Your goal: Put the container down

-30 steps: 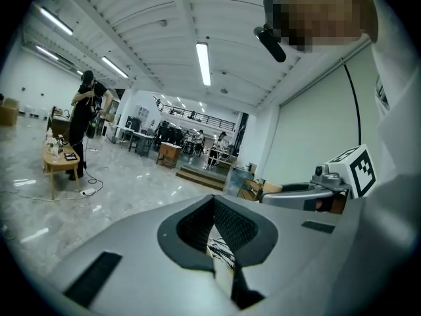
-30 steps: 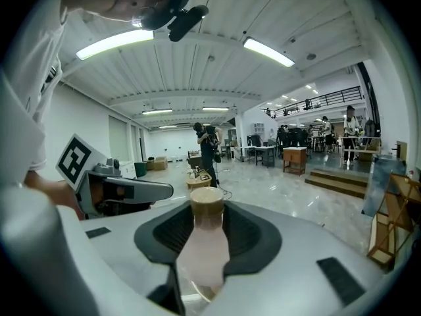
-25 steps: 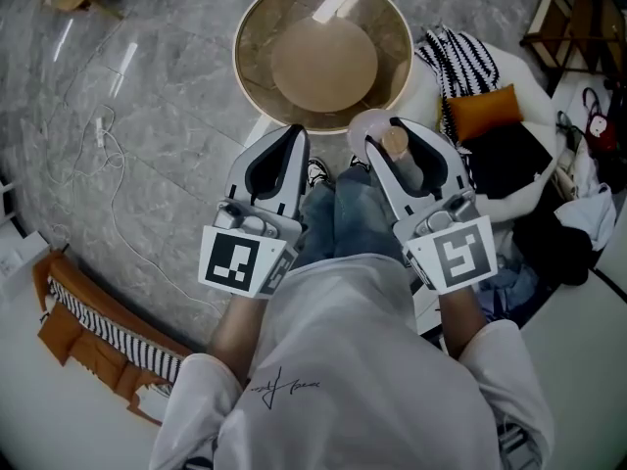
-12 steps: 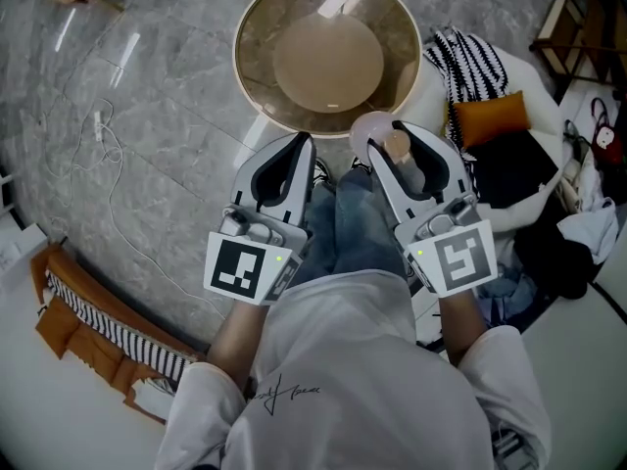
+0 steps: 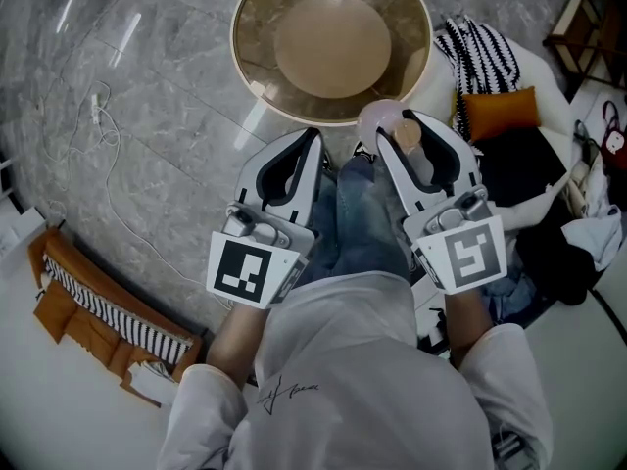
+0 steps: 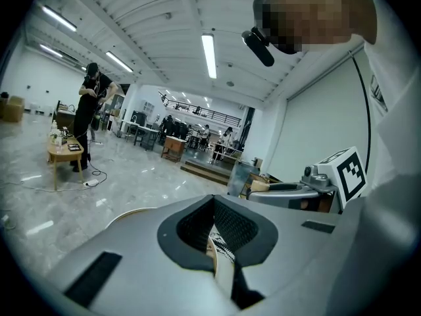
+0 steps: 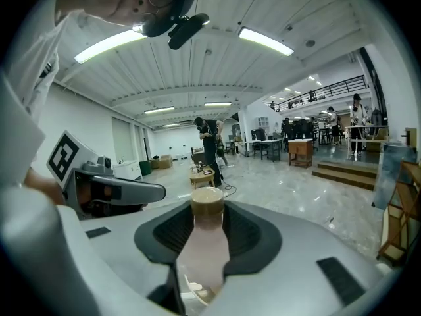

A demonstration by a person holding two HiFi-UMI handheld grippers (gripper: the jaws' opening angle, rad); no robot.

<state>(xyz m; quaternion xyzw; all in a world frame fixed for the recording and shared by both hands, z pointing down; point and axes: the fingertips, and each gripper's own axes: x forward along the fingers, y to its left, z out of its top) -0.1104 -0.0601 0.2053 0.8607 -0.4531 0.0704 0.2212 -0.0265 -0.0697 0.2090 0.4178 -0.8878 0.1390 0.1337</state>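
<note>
Both claws have edged up and to the right in the head view over the past second, while the round surface has slid nearer the frame's top edge. The right claw, right of centre, is clamped on the container, a pinkish translucent bottle with a tan cap. The bottle is held off the floor, above the person's jeans and just below the surface's near rim in the frame. In the right gripper view it stands between the two dark pads, cap uppermost. The left claw, just left of centre, has its jaws drawn together with nothing in them. A white cable trails over the grey marble floor at the left. A striped cloth and an orange cushion lie at the upper right.
</note>
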